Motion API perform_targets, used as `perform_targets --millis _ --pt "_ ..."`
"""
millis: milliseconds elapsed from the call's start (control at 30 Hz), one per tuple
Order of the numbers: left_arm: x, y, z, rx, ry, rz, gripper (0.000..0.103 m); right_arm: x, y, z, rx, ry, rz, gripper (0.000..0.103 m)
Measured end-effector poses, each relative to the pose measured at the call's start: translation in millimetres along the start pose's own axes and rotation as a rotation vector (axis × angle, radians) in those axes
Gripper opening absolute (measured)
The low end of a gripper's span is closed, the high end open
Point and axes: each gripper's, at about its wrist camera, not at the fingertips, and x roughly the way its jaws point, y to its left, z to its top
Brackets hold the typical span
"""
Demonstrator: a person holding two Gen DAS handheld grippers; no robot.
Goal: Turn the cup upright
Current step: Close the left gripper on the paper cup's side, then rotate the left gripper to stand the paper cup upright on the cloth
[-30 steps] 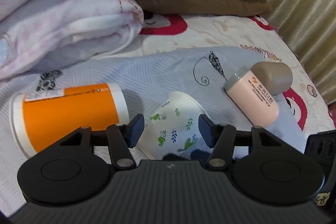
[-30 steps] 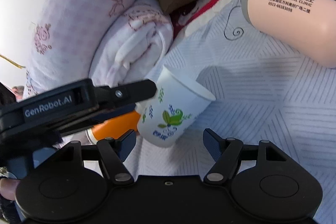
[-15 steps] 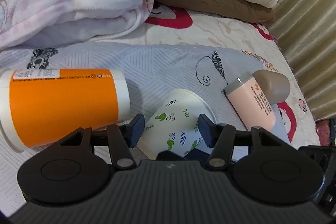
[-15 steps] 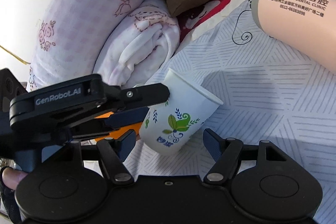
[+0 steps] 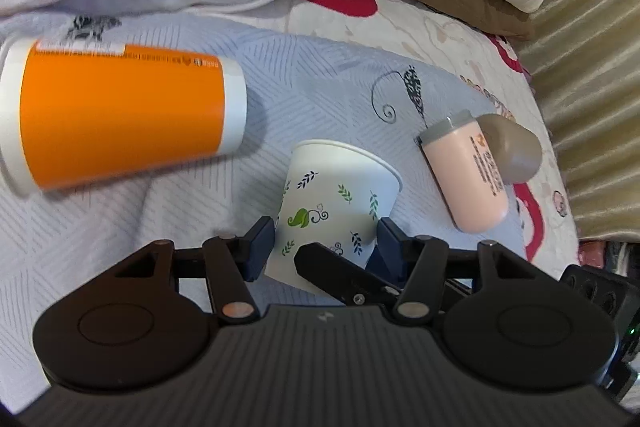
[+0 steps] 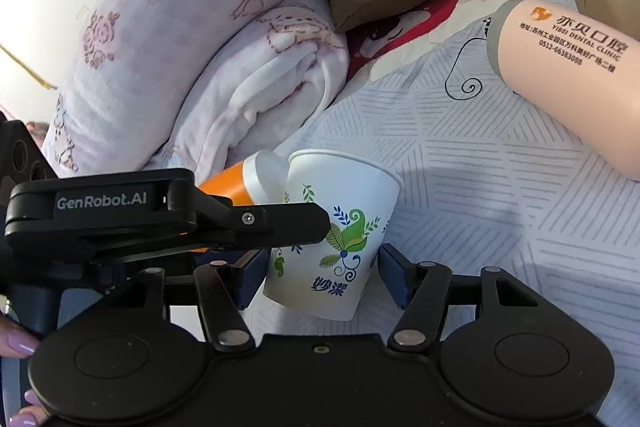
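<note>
White leaf-print paper cup [image 5: 336, 203] now near upright on bed [image 5: 320, 75], was tilted second ago. Left gripper [image 5: 326, 243] fingers pinch base; right gripper [image 6: 320, 269] fingers wide, flanking. Flip nearly done.

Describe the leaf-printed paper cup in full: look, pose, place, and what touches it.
The paper cup is white with a rolled rim, printed with green and blue leaves and blue characters near its base. It stands nearly upright, mouth up, tilted slightly, on the striped bedspread. The left gripper and the right gripper each bracket its lower body; firm contact cannot be confirmed. The orange cup lies beside it.
</note>
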Motion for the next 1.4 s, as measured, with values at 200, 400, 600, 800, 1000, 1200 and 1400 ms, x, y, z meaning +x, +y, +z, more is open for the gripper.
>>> perform_targets --millis 200,400,600,800,1000,1200,1400 --pt "-12.5 -1.3 -21.5 -0.036 0.043 -0.057 0.053 -22.7 4.0 -4.8 -0.069 0.076 -0.012 0.067" --pt "-28.4 -19.6 -41.7 -0.028 0.049 -0.105 0.053 -49.5 14.8 -2.3 -0.174 0.159 -0.026 0.067" --pt "-28.7 -30.3 -67.0 -0.076 0.095 -0.17 0.052 -79.2 19.0 -5.1 -0.262 0.217 -0.051 0.067" --pt "-10.5 -46.7 -78.1 -0.044 0.107 -0.163 0.052 -85.6 7.3 -4.9 -0.398 0.326 -0.079 0.067" --pt "2.1 -50.5 -82.8 -0.03 0.083 -0.143 0.051 -72.6 -16.8 -0.8 -0.358 0.345 -0.06 0.067" --pt "-2.9 -68.2 -86.2 0.114 0.011 -0.099 0.051 -74.5 -0.9 -10.6 -0.498 0.268 -0.107 0.067" --pt "-14.9 -80.8 -87.6 0.249 -0.105 -0.059 0.051 -76.3 18.7 -22.8 -0.702 0.083 -0.181 0.066"
